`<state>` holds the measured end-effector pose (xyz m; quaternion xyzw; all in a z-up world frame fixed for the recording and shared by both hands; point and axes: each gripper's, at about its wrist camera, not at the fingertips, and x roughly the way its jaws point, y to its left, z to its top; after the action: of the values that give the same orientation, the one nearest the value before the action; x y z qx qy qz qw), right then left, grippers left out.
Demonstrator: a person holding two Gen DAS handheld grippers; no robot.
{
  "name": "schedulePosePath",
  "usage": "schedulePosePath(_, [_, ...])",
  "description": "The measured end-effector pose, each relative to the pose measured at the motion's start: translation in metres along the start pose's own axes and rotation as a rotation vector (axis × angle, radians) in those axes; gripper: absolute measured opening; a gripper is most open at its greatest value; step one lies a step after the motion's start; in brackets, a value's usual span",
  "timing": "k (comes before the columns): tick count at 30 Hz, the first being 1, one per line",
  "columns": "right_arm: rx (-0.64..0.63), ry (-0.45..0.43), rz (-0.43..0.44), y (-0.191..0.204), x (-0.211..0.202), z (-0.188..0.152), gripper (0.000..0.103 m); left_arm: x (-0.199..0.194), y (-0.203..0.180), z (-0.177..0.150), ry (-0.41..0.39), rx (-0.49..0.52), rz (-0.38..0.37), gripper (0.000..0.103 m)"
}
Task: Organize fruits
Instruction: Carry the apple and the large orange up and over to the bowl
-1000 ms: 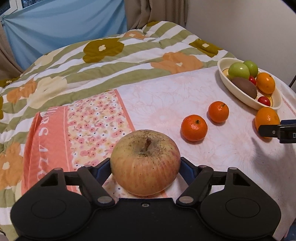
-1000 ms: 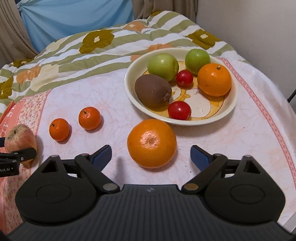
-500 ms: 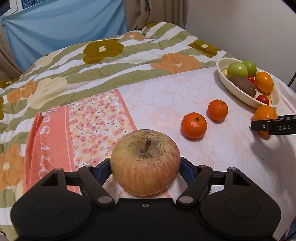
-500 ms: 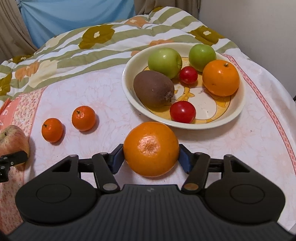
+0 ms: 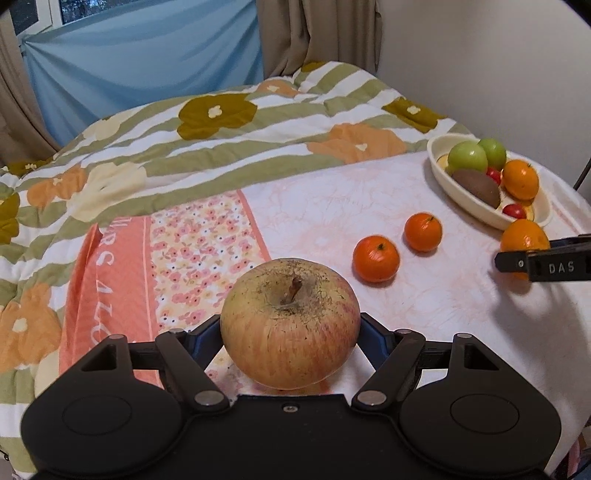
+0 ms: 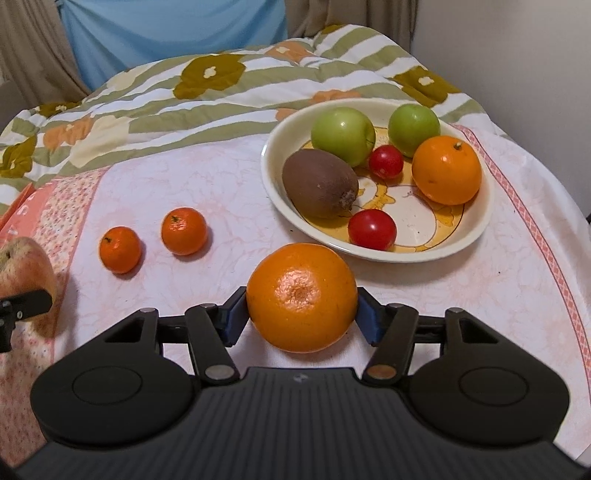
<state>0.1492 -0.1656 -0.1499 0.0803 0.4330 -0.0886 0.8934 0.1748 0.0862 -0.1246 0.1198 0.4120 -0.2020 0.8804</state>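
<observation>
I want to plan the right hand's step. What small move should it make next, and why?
Probably lift the large orange and carry it toward the bowl. The right tongs are closed on both its sides, it sits just before the bowl's near rim, and bare space shows in the bowl's middle.

Floral quilt point(image 5: 221, 122), blue cloth point(image 5: 140, 66), beige curtains point(image 5: 317, 33).

Apple point(image 5: 290, 323) showing yellow-green skin, red-streaked below, brown-speckled on top; large orange point(image 6: 301, 297) and two mandarins point(image 6: 183, 231) point(image 6: 120, 249) showing plain orange; bowl point(image 6: 476, 232) showing cream with yellow print inside; cloth point(image 6: 221, 192) showing pale pink marbling with a floral band; quilt point(image 5: 258, 122) showing green-white stripes with olive and orange flowers.
</observation>
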Motion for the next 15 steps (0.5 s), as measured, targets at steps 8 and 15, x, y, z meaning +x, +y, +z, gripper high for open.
schedulePosePath(8, [-0.025, -0.048, 0.049, -0.007, -0.039, 0.013, 0.075, -0.032, -0.021, 0.018, -0.056, -0.02, 0.009, 0.08])
schedulePosePath(15, [-0.048, -0.09, 0.092, -0.031, -0.074, 0.029, 0.075, -0.059, -0.055, 0.043, -0.114, -0.034, 0.027, 0.08])
